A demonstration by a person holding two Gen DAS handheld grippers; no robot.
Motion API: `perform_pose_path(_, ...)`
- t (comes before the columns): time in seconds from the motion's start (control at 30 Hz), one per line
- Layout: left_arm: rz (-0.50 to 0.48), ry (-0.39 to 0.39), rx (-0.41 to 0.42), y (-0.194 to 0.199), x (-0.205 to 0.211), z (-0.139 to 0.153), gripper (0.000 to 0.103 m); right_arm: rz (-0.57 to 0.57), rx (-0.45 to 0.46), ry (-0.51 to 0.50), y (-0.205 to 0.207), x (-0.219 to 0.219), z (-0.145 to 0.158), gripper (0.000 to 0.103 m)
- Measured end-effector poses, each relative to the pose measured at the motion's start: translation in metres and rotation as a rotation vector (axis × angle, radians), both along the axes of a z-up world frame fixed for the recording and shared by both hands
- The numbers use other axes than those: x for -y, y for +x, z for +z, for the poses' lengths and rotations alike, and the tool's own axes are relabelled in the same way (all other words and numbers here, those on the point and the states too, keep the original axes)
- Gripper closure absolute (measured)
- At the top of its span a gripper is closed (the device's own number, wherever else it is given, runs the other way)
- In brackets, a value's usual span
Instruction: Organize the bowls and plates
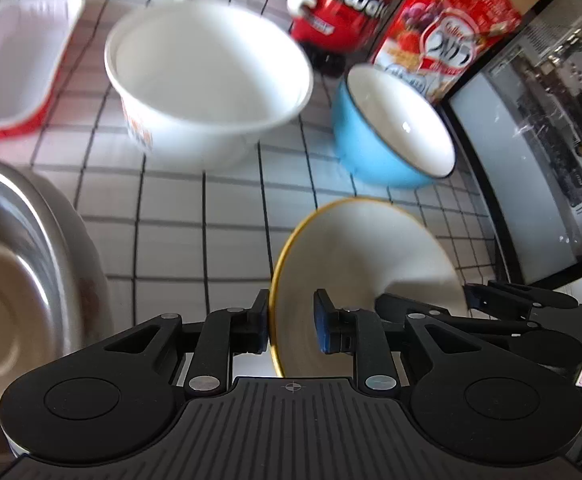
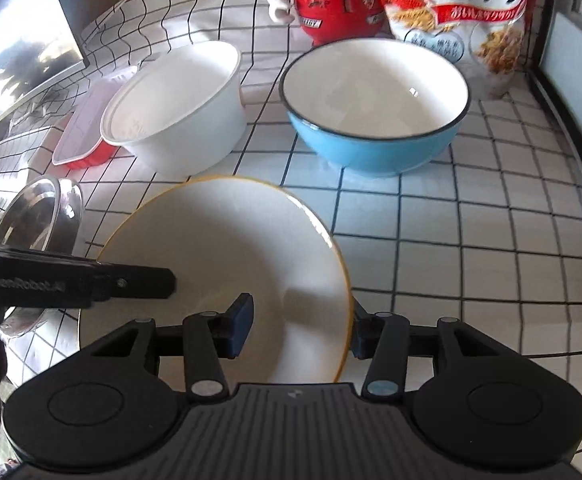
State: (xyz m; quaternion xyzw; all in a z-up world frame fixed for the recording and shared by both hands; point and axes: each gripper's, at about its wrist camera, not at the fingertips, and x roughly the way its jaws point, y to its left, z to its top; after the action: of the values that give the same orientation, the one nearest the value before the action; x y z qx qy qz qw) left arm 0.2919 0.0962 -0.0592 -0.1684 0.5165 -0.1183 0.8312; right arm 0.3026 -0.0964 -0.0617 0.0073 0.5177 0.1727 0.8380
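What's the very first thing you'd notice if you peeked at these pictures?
The white plate with a yellow rim, right up front, with the right gripper around its right edge and the left gripper around its left edge. Behind it on the checked cloth sits a bright blue bowl, with a big white bowl to its left. A red cereal bag stands at the back.
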Motion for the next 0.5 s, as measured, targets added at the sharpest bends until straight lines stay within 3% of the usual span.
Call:
perform_pose_path(0.27, 0.063, 0.025, 0.148, 0.002, -0.022, 0.04, 0.079, -0.11, 0.071, -0.017, -0.003, 0.026, 0.021, 0.051)
perform_pose_path(0.37, 0.077, 0.0, 0.192, 0.013, -0.029, 0.056, 0.079, -0.147, 0.137, -0.032, -0.001, 0.036, 0.037, 0.043)
perform_pose_path(0.43, 0.064, -0.012, 0.207, 0.025, -0.028, 0.066, 0.079, -0.189, 0.183, -0.055, 0.005, 0.044, 0.046, 0.028)
perform_pose_path(0.5, 0.037, -0.024, 0.213, 0.04, -0.022, 0.074, 0.079, -0.235, 0.216, -0.089, 0.012, 0.051, 0.055, 0.023)
